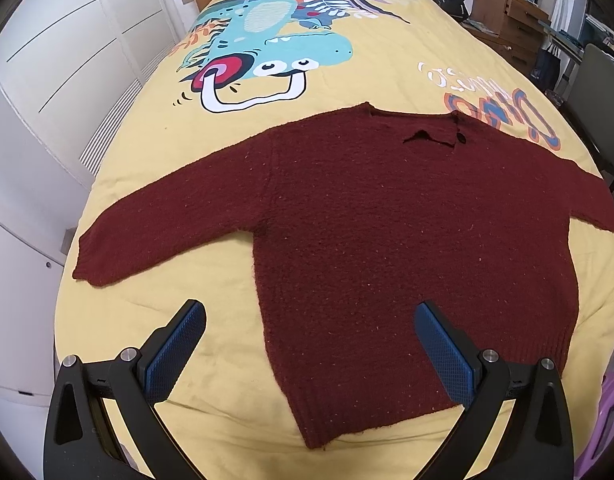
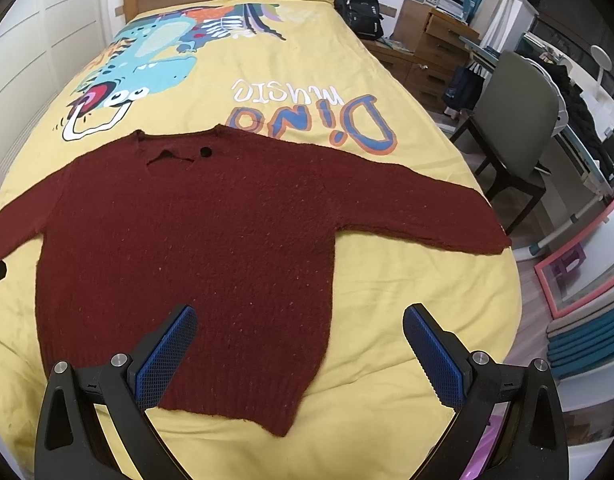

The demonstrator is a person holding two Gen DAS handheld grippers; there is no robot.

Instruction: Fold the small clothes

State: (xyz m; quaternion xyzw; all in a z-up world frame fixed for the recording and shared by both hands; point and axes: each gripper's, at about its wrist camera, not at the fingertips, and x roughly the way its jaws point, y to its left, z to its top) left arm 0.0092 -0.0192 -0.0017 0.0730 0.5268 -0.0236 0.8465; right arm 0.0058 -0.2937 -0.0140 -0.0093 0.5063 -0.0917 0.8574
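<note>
The dark red sweater (image 1: 387, 240) lies flat on the bed (image 1: 147, 320). Both the left gripper (image 1: 309, 320) and right gripper (image 2: 299, 324) hang with fingers spread wide, holding nothing. A grab at the hem low in the frame may pinch the yellow bedspread (image 2: 387, 300) too.

Sweater (image 1: 407, 240) dark red; bedspread (image 1: 387, 80) yellow, dinosaur print; gripper pads (image 1: 175, 352) blue.

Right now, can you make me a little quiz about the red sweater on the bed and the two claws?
1. True or false: the sweater lies flat with both sleeves spread out.
2. What is the left claw doing? A) pinching the left sleeve B) open, holding nothing C) shut on the hem
3. Fill in: the big word on the yellow bedspread beyond the sweater's collar reads "____".

Key: 1 true. 2 B; the right claw is open as well. 3 Dino.
</note>
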